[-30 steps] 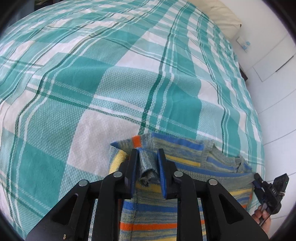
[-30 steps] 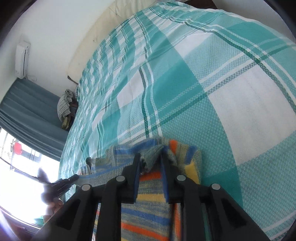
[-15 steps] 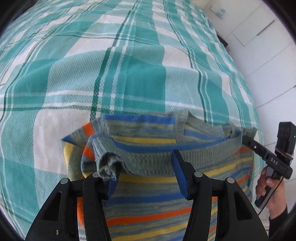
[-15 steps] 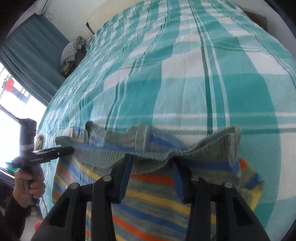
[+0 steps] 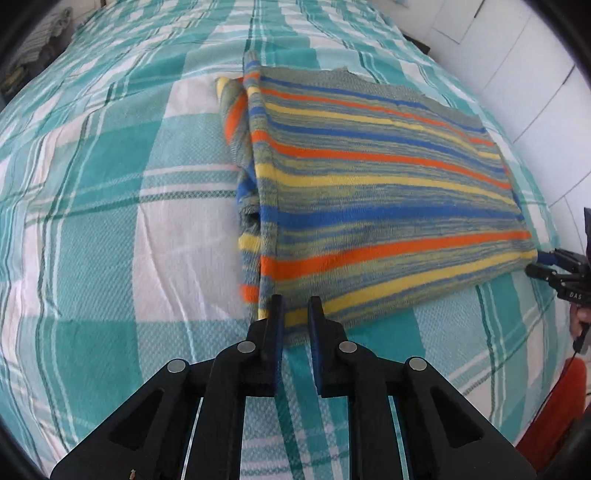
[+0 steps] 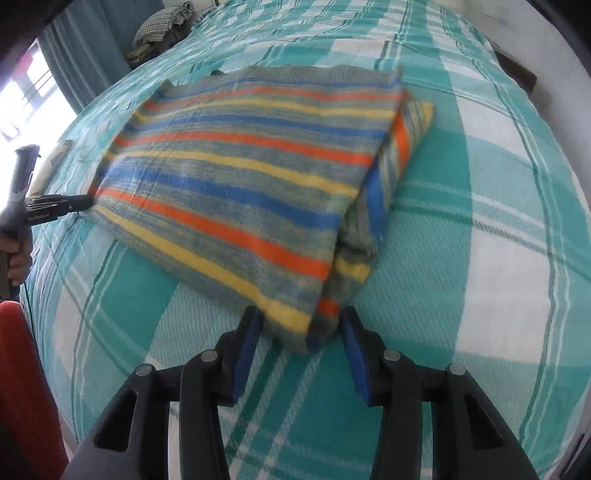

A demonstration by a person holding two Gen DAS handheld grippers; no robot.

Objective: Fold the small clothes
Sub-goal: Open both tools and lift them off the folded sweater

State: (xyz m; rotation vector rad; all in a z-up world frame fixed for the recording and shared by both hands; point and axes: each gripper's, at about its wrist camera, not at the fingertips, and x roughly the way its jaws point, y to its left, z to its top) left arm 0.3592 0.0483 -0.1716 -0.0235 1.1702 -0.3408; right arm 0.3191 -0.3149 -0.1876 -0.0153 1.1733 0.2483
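Observation:
A striped sweater [image 5: 369, 192] in grey, blue, orange and yellow lies flat on the bed, with a sleeve tucked along its side. My left gripper [image 5: 295, 310] hovers at its near left corner. The jaws are narrow and closing, the hem edge shows between them, and I see no pinch in the fabric. In the right wrist view the same sweater [image 6: 251, 166] fills the middle. My right gripper [image 6: 301, 321] straddles its near right corner, jaws opening, pads clear of the cloth. Each view shows the other gripper at the opposite corner: right gripper [image 5: 533, 266], left gripper [image 6: 86, 201].
The teal and white plaid bedspread [image 5: 110, 221] covers the whole bed. A pile of clothes [image 6: 162, 26] sits at the far end by a blue curtain [image 6: 85, 51]. White cabinet doors [image 5: 517, 81] line the right side. Something red [image 6: 22, 369] is at the near edge.
Both grippers let go of the sleeve ends near the collar and drew back to the sweater's near edge. The left jaws opened wide, then narrowed; the right jaws widened.

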